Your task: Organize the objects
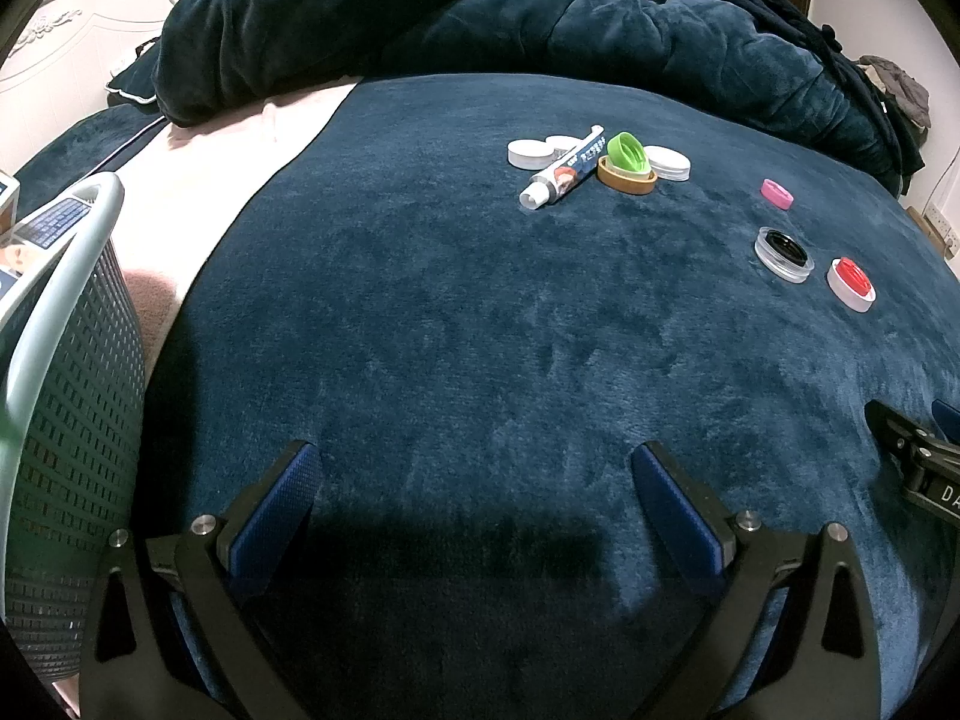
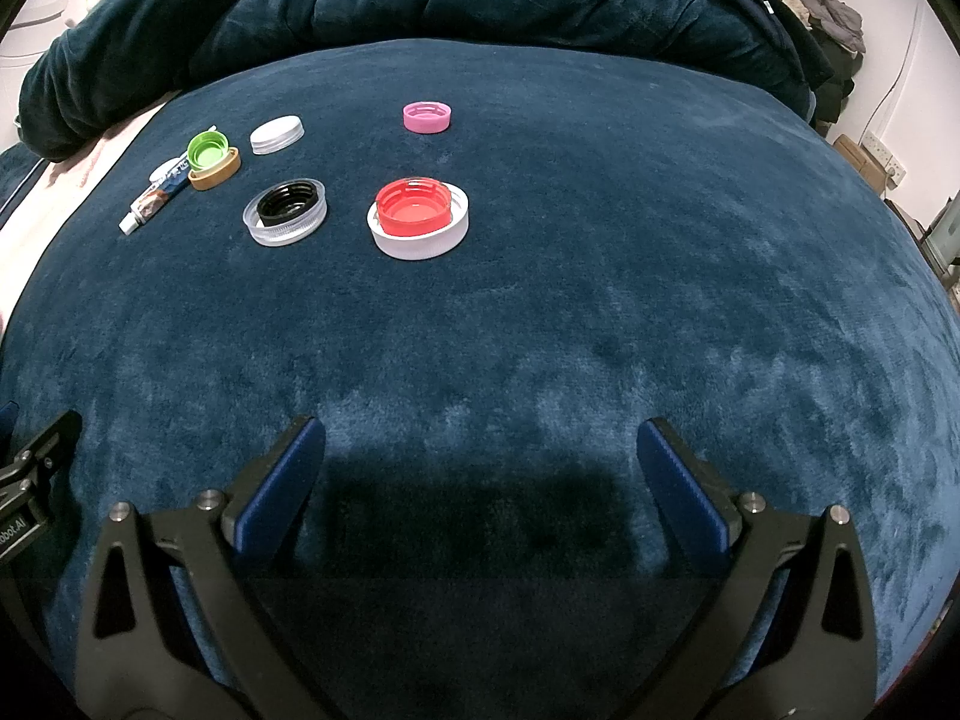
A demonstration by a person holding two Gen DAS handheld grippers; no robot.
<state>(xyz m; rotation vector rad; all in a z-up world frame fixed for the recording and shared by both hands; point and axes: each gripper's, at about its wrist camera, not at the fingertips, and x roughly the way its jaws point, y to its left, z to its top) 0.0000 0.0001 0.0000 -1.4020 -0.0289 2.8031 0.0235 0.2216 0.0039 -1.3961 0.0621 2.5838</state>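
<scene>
A: Both sets of tongs hang over a bed covered in a dark blue plush blanket [image 2: 540, 312], angled down at it. The left tongs [image 1: 474, 480] stand spread wide, nothing between the blue pads; the right tongs [image 2: 480, 456] likewise, spread and empty.

B: And the caps?

A: All well ahead of the tongs, none touching them. Seen from the right wrist: a red cap [image 2: 413, 208] sits open side up inside a larger white lid [image 2: 420, 243], straight ahead and slightly left. Just left of it, a black cap [image 2: 287, 204] nests in a clear lid [image 2: 282, 233]. A pink cap [image 2: 426, 117] lies alone, farther back.

B: The cluster on the left?

A: A green cap [image 2: 207, 149] leans on a tan ring-shaped lid [image 2: 214, 175], a small tube [image 2: 153, 201] lies just beside them, and a white lid [image 2: 276, 134] rests to their right. From the left wrist, another white lid [image 1: 528, 153] shows behind the tube [image 1: 561, 171].

B: Anything nearer the left tongs?

A: A pale perforated basket [image 1: 72, 372] stands at the left edge, close beside them.
</scene>
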